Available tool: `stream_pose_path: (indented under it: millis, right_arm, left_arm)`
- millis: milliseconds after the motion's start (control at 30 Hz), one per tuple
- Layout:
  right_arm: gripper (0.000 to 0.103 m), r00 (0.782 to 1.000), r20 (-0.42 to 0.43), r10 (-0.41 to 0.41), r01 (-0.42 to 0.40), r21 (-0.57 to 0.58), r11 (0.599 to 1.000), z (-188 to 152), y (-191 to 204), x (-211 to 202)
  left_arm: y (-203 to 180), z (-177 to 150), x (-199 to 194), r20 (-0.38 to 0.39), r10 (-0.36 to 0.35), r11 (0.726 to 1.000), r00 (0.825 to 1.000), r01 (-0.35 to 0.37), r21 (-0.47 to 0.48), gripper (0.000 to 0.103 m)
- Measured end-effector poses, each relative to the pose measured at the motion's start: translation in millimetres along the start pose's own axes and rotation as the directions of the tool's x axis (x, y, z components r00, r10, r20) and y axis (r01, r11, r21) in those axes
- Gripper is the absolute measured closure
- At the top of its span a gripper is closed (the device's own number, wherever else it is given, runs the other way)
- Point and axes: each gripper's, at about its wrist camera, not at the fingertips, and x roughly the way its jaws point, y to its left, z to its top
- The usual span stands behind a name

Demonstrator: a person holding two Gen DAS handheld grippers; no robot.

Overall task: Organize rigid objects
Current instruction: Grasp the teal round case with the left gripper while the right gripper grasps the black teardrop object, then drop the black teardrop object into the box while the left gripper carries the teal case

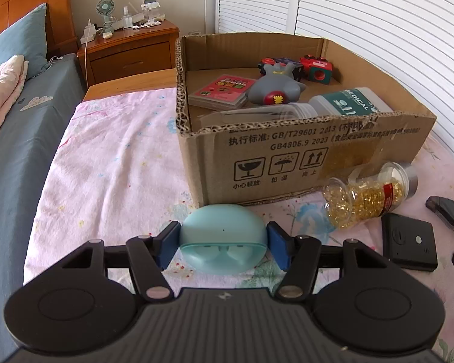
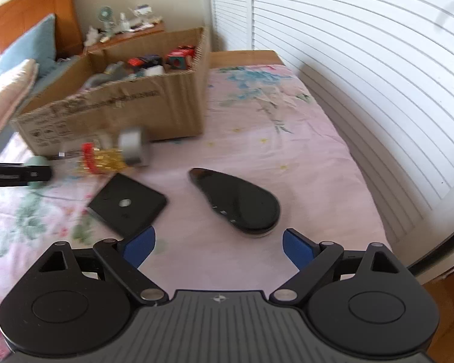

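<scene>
Pale blue earbud case (image 1: 223,237): rounded, lid open, sits on the pink sheet just in front of the cardboard box (image 1: 302,166). Clear bottle of gold capsules (image 1: 366,198): on its side, silver cap touching the box front. Flat black square device (image 2: 127,207) and black oval case (image 2: 236,201): on the sheet, apart.

- The bed (image 1: 112,163) under my work is spread with a pink flowered sheet (image 2: 257,139).
- A cardboard box (image 1: 287,157), open at the top, stands on that sheet.
- Just in front of the box a clear bottle of gold capsules (image 1: 369,193) lies on its side.
- Near the bottle a flat black square device (image 2: 127,205) lies on the sheet.
- Beside it, a little apart, a glossy black oval case (image 2: 239,202) lies flat.
- A light blue earbud case (image 1: 222,237) sits before the box, between the pads of my left claw.
</scene>
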Motion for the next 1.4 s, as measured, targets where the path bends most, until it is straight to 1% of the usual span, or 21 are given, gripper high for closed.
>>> stream_pose_path:
  millis: [67, 133, 167, 300, 433, 500, 533, 600, 767, 900, 1000, 1100, 1167, 1267, 1400]
  right_arm:
    - [0.009, 0.996, -0.020, 0.084, -0.083, 0.016, 0.996, 0, -1, -2]
    - [0.009, 0.987, -0.028, 0.157, -0.156, 0.041, 0.987, 1, -2, 1]
    - [0.009, 0.985, -0.032, 0.168, -0.166, 0.052, 0.985, 2, -2, 4]
    - [0.009, 0.994, -0.007, 0.113, -0.113, 0.059, 0.992, 10, -4, 12]
    - [0.009, 0.999, 0.014, 0.052, -0.052, 0.070, 0.996, 18, -16, 20]
    - [0.009, 1.000, 0.016, -0.006, 0.005, 0.077, 0.997, 22, -21, 23]
    - [0.009, 1.000, 0.018, -0.023, 0.021, 0.079, 0.997, 22, -22, 24]
    - [0.009, 0.999, 0.029, -0.032, 0.030, 0.074, 0.997, 21, -23, 25]
    - [0.009, 0.994, 0.048, -0.096, 0.095, 0.021, 0.995, 21, -10, 34]
    - [0.009, 0.989, 0.061, -0.138, 0.138, 0.005, 0.990, 26, -3, 43]
    - [0.008, 0.986, 0.063, -0.156, 0.157, -0.014, 0.988, 28, 1, 47]
    - [0.009, 0.986, 0.065, -0.153, 0.155, -0.019, 0.988, 28, 2, 48]
    - [0.009, 0.986, 0.060, -0.153, 0.155, -0.019, 0.988, 30, 2, 48]
    - [0.011, 0.987, 0.054, -0.152, 0.154, -0.022, 0.988, 31, 3, 48]
    - [0.011, 0.989, 0.047, -0.143, 0.145, -0.037, 0.989, 31, 4, 48]
  left_arm:
    - [0, 0, 0, -0.001, -0.003, 1.000, 1.000, 0.003, 0.002, 0.042]
    - [1, 0, 0, 0.002, -0.006, 1.000, 1.000, 0.006, 0.005, 0.042]
    - [1, 0, 0, 0.002, -0.007, 1.000, 1.000, 0.007, 0.006, 0.042]
    - [1, 0, 0, 0.001, -0.006, 1.000, 1.000, 0.006, 0.005, 0.042]
    - [2, -1, 0, 0.002, -0.008, 1.000, 1.000, 0.008, 0.006, 0.042]
    - [1, -1, 0, 0.003, -0.006, 1.000, 1.000, 0.006, 0.006, 0.042]
    - [1, -1, 0, 0.003, -0.006, 1.000, 1.000, 0.006, 0.007, 0.042]
    - [1, -1, 0, 0.004, -0.007, 1.000, 1.000, 0.007, 0.006, 0.042]
    - [0, -1, 0, 0.007, 0.001, 1.000, 1.000, -0.001, 0.000, 0.042]
    - [-1, -1, 0, 0.010, 0.008, 1.000, 1.000, -0.008, -0.004, 0.041]
    - [-1, -1, -1, 0.011, 0.016, 1.000, 1.000, -0.016, -0.011, 0.040]
    - [-2, -1, 0, 0.013, 0.032, 0.999, 0.999, -0.031, -0.017, 0.037]
    - [-2, -1, 0, 0.012, 0.036, 0.999, 0.999, -0.035, -0.028, 0.037]
    - [-2, -1, -1, 0.010, 0.028, 0.999, 1.000, -0.028, -0.033, 0.042]
    - [-1, -2, -2, 0.010, 0.022, 1.000, 1.000, -0.021, -0.016, 0.042]
